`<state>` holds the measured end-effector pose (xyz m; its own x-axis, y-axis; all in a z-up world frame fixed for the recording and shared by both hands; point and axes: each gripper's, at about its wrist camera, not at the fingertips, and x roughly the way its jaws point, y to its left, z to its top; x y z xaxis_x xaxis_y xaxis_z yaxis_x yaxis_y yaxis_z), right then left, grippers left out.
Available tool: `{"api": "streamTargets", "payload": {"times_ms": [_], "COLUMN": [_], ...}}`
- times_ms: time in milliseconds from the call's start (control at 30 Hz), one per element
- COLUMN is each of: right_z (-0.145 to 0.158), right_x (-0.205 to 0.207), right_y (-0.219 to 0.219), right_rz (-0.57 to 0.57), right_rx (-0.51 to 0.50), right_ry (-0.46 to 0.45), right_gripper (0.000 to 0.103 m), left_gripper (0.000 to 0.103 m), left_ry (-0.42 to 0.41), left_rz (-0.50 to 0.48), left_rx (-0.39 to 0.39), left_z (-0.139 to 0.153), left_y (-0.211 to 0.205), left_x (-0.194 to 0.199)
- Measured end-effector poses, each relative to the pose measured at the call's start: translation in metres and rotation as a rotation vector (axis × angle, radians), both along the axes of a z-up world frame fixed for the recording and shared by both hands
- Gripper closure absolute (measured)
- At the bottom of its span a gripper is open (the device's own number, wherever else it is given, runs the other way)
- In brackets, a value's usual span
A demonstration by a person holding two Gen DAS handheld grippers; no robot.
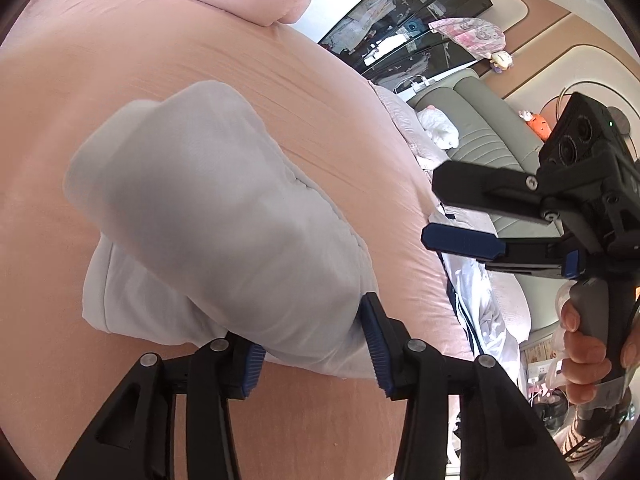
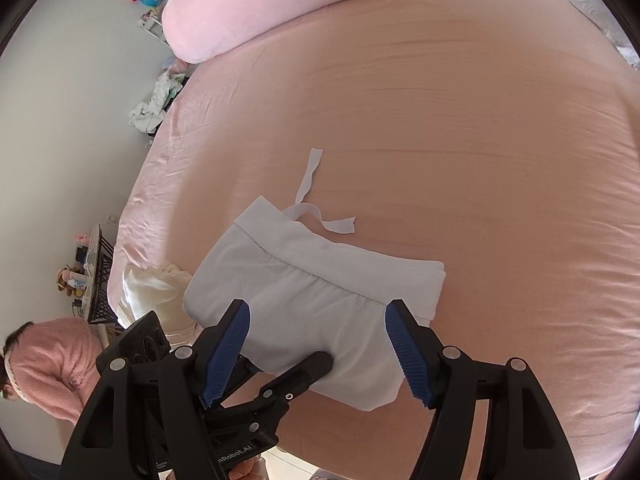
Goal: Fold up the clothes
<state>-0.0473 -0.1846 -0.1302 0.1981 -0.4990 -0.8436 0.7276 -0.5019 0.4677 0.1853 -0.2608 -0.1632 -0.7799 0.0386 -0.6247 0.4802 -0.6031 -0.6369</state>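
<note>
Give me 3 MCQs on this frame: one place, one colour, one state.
1. Where does the folded garment lie?
A. on the bed sheet
B. on the floor
C. on the pillow

2. What colour are the pads on the right tongs?
A. red
B. blue
C. yellow

3. How are the right tongs?
A. shut on the drawstring
B. shut on the pillow
C. open

Key: 1 A, pink sheet surrounds it; 2 B, ribbed blue faces; 3 C, pads stand apart above the cloth.

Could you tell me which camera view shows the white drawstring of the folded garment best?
The right wrist view: the drawstring lies fully exposed on the pink sheet past the folded garment. In the left wrist view no drawstring shows; only the garment's bulk does.
</note>
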Motion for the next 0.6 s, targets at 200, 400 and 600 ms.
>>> {"api": "streamTargets", "payload": {"times_ms": [200, 400, 600], "right_z": [-0.009, -0.021, -0.028], "right_x": [-0.007, -0.014, -0.013], "right_y": [0.016, 0.034, 0.045], "right_rz": [-0.024, -0.052, -0.050], "right_rx": [0.008, 0.005, 0.008], "right_ry": [-0.001, -0.042, -0.053], "right_gripper": [0.033, 0.033, 0.033], "left_gripper": [0.028, 0.025, 0.025], "left_ry": [-0.126, -0.200, -0.244], "left_rz": [0.048, 0.060, 0.102], "left_rx": [-0.090, -0.131, -0.131], "left_z": [0.002, 0.014, 0.024], "left_y": [0.034, 0.041, 0.015], "left_x": [-0.078, -0.076, -0.064]}}
